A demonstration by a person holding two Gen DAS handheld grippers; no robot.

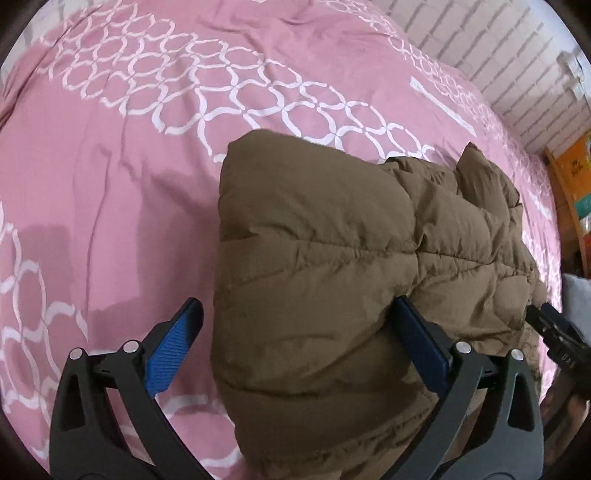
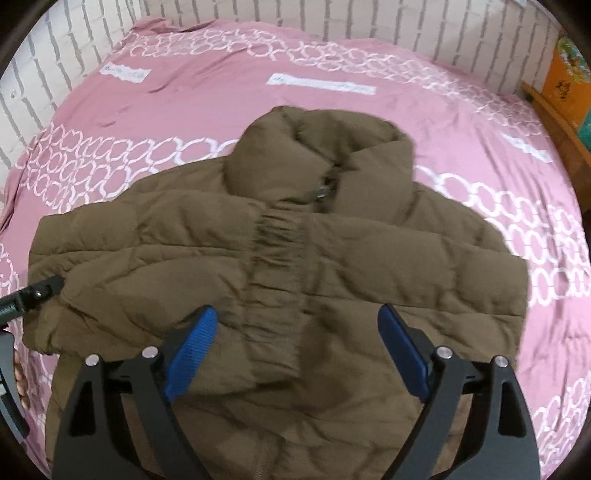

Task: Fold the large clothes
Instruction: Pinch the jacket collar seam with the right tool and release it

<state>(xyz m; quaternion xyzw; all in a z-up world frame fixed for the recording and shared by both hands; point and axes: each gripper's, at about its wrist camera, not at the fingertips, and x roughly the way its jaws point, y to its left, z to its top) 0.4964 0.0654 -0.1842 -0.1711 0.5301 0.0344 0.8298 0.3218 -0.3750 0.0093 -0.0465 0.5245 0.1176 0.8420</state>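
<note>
A brown puffer jacket [image 2: 280, 266] lies front up on a pink bedsheet [image 2: 192, 107], collar [image 2: 317, 147] toward the far wall. A sleeve with an elastic cuff [image 2: 277, 258] is folded across its chest. My right gripper [image 2: 297, 308] hovers open over the lower middle of the jacket, holding nothing. In the left wrist view the jacket [image 1: 314, 258] shows as a thick folded bundle. My left gripper [image 1: 297, 301] is open, its fingers straddling the bundle's near left edge. The right gripper [image 1: 554, 328] shows at the far right, by the jacket's hem.
The pink sheet [image 1: 129, 184], with its white ring pattern, spreads wide around the jacket. A white brick wall [image 2: 332, 18] runs along the far side. At the right edge stand a wooden shelf [image 2: 561, 122] and an orange box [image 2: 565, 81].
</note>
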